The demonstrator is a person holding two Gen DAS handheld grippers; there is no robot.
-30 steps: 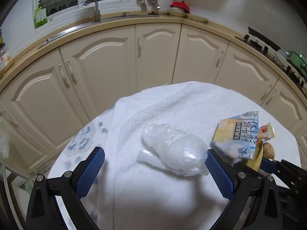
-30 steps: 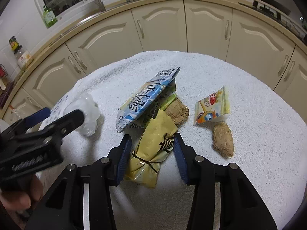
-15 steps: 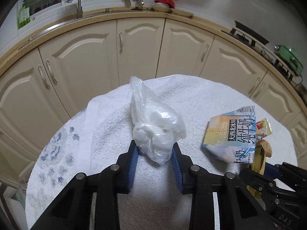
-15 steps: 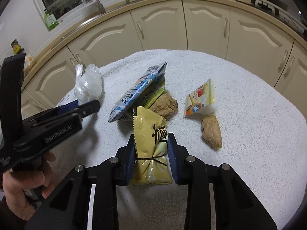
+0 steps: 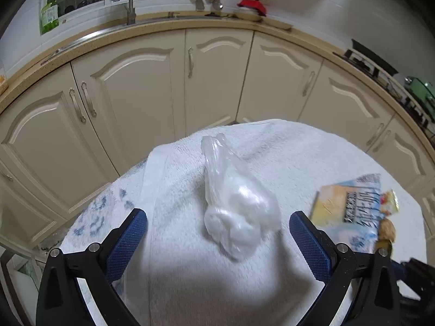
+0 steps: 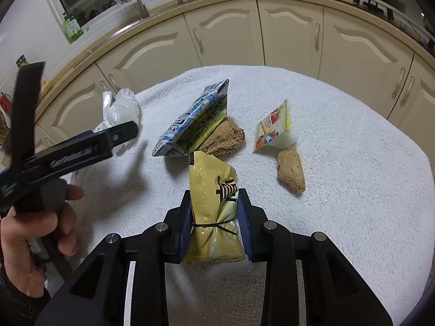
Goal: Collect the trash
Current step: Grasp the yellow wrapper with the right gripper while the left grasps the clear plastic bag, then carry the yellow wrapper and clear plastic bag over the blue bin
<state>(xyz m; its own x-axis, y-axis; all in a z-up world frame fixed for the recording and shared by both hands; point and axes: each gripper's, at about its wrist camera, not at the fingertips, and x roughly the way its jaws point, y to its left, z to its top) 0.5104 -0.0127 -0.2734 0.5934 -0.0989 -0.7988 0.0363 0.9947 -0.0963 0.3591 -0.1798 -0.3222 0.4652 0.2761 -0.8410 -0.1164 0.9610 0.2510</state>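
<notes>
Left gripper [image 5: 217, 233]: jaws opening wide, clear bag [image 5: 233, 206] lying untouched between them on the towel [image 5: 299, 152]; right gripper [image 6: 214, 217]: yellow wrapper [image 6: 213, 206] pinched, raised off the towel.

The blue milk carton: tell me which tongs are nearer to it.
Right. The right tongs, clamped on the yellow wrapper, sit just in front of the blue milk carton. The left tongs, jaws opening around the clear plastic bag, stand off to its side.
</notes>
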